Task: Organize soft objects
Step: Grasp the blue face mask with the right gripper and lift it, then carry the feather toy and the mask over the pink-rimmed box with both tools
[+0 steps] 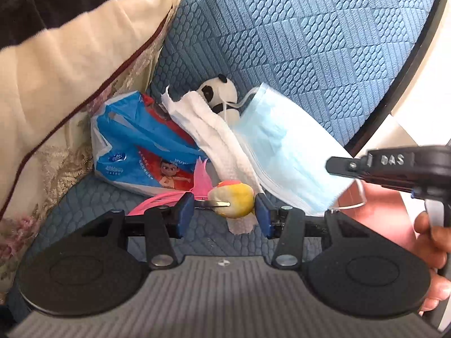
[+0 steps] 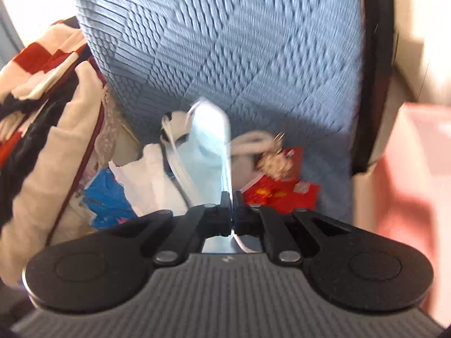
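Between our right claw's (image 2: 230,197) closed jaws we pinch the blue mask's (image 2: 208,146) lower edge; its long axis runs up toward the chair back (image 2: 225,42), above the pile.

Home, blue quilted sofa (image 1: 310,42), folded blanket (image 1: 56,42), floral throw (image 1: 64,152)

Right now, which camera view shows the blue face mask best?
The left wrist view: the blue face mask appears sharp and almost whole, lifted by the right tongs. The right wrist view shows it blurred and edge-on, pinched between its own shut tongs.
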